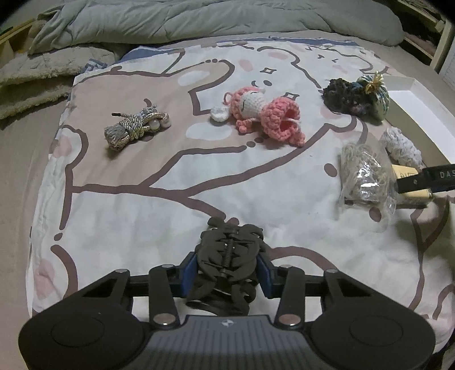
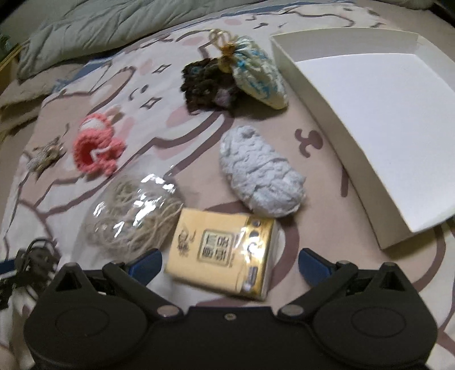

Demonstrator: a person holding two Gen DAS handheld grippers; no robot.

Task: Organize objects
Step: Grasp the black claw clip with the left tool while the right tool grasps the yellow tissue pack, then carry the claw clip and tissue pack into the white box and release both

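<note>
My left gripper (image 1: 227, 271) is shut on a black hair claw clip (image 1: 229, 250), which stands between its blue pads just above the printed pillow (image 1: 170, 222). My right gripper (image 2: 229, 264) is open around a yellow tissue pack (image 2: 219, 250) lying on the pillow; both pads stand apart from its sides. A pink crochet doll (image 1: 261, 113), a tasselled rope bundle with pearls (image 1: 136, 128), a dark crochet piece (image 2: 207, 82), a blue-and-white pouch (image 2: 258, 76), a pale fluffy yarn ball (image 2: 261, 176) and a clear bag of twine (image 2: 133, 210) lie scattered on the pillow.
An open white box (image 2: 384, 113) sits to the right of the objects, its inside bare. A grey-green duvet (image 1: 199, 20) is bunched along the far side of the bed. The right view is slightly blurred.
</note>
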